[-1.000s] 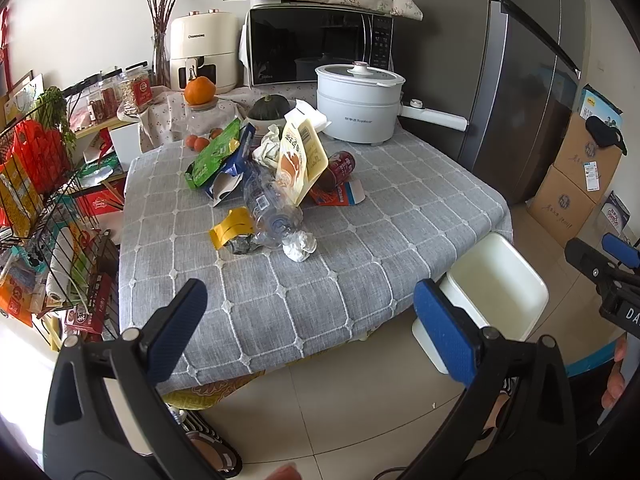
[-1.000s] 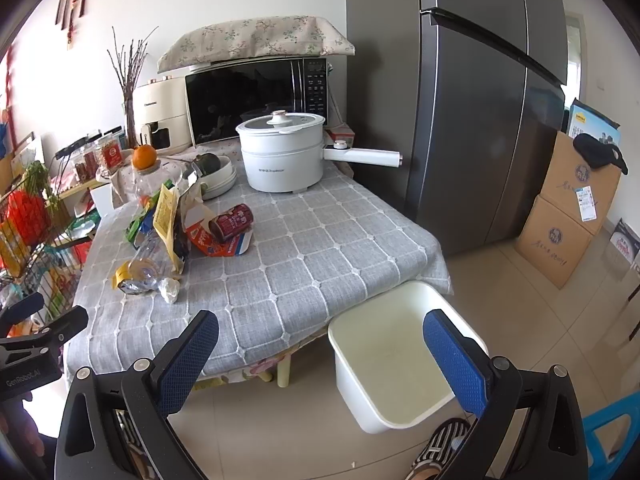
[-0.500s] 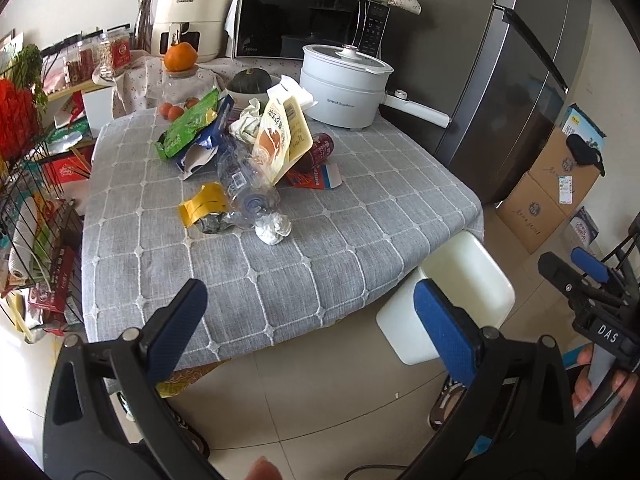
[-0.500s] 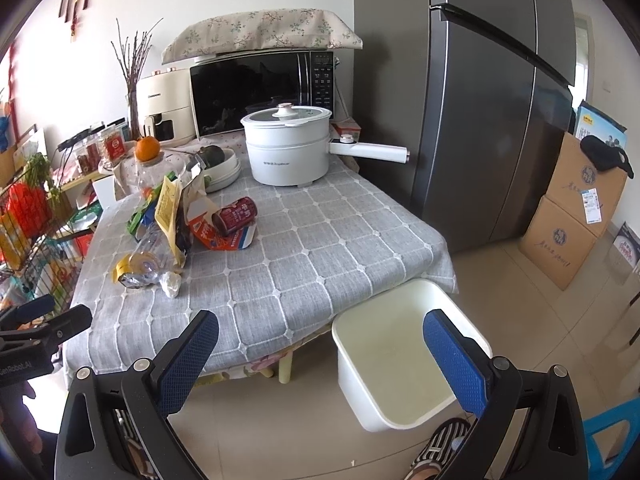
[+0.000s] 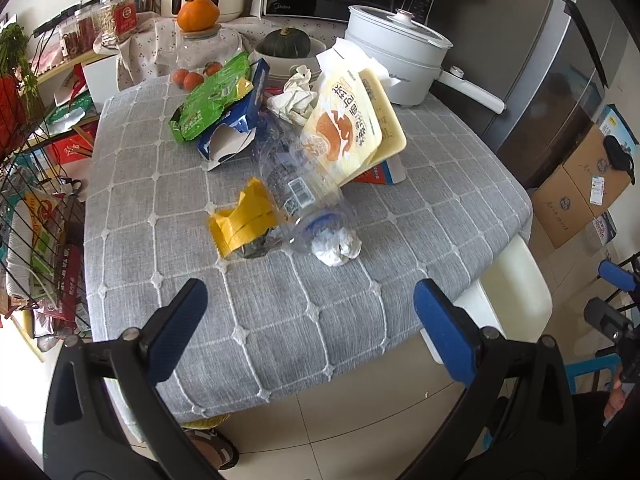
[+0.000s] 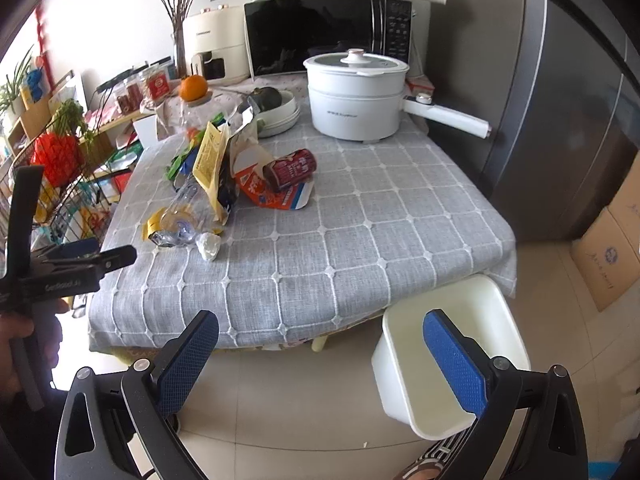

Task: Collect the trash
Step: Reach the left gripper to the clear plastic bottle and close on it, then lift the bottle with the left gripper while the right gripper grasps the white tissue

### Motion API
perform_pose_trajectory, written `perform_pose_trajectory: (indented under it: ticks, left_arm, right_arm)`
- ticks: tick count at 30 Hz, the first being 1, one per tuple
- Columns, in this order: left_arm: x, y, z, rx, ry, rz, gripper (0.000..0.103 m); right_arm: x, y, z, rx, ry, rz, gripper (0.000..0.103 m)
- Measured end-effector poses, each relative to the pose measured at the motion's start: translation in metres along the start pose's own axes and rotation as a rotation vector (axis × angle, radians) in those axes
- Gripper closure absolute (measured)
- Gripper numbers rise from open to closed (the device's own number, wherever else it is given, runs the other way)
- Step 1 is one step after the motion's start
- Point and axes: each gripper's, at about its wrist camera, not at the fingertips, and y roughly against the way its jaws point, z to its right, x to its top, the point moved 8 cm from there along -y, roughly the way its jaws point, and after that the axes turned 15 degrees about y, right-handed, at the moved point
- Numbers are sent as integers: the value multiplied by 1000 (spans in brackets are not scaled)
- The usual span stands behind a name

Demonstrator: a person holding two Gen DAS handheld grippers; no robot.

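Note:
Trash lies in a heap on the grey checked tablecloth point(image 5: 280, 320): a crumpled white paper ball point(image 5: 337, 245), a clear plastic bottle point(image 5: 298, 184), a yellow wrapper point(image 5: 244, 222), a yellow pouch point(image 5: 344, 136), a green bag point(image 5: 212, 98) and a blue carton point(image 5: 236, 128). A red can point(image 6: 292, 168) lies on an orange-and-white carton point(image 6: 276, 196). A white bin point(image 6: 452, 364) stands on the floor at the table's front right corner. My left gripper point(image 5: 308, 320) is open and empty over the table's front edge. My right gripper point(image 6: 320, 354) is open and empty, in front of the table, beside the bin.
A white electric pot point(image 6: 356, 96), a microwave point(image 6: 328, 32), an air fryer point(image 6: 212, 48), an orange point(image 5: 199, 14) and a squash in a bowl point(image 5: 284, 44) stand at the back. A wire rack point(image 5: 28, 200) stands left. A grey fridge point(image 6: 560, 100) and cardboard boxes point(image 5: 580, 184) stand right.
My left gripper has moved forward and down toward the trash heap, which now looks larger. My right gripper has moved slightly closer to the table. Both stay open.

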Motion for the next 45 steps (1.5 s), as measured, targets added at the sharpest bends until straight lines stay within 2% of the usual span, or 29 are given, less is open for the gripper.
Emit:
perform_pose_trajectory:
  ticks: [4,7,9,12,16,19,23,32,35,39,42,45]
  left_arm:
    - [27,-25,-1,-33,71,-7,5]
    - [38,-50,-6,-60,152,-57,10]
    - [43,-65,-6,-54,176,-85,13]
    - [45,-85,-2,-47,183,-127,14]
    - [40,-101,-2,-39,203,-180,32]
    - [39,-98,-1,-36,200,-169,33]
    - [41,-85,-2,-51,184,-136,36]
    - [40,-36,-38,-65,129,-41,40]
    - [32,-36,-46,-50,97,-60,40]
    - [15,-45,-53,-43,84,-146,40]
    - [11,-42,-59,-53,90,-177,40]
    - [11,-37,-65,-39,87,-168,40]
  right_arm:
    - [16,-25,13,2,-24,-19,0]
    - [10,-46,25,-1,-46,-44,0]
    - [8,-60,29,26,-58,-78,0]
    - [19,-72,29,73,-72,-83,0]
    - [41,-77,22,104,-74,-35,0]
    - [57,-82,12,134,-74,-2,0]
    - [78,-93,-5,220,-109,44,0]
    - [117,-129,-43,335,-153,111,10]
    - [128,-136,-62,377,-139,147,11]
    - [140,-142,-94,420,-99,183,11]
    - [145,-154,-115,407,-57,174,11]
    - [147,-166,-125,381,-42,161,12]
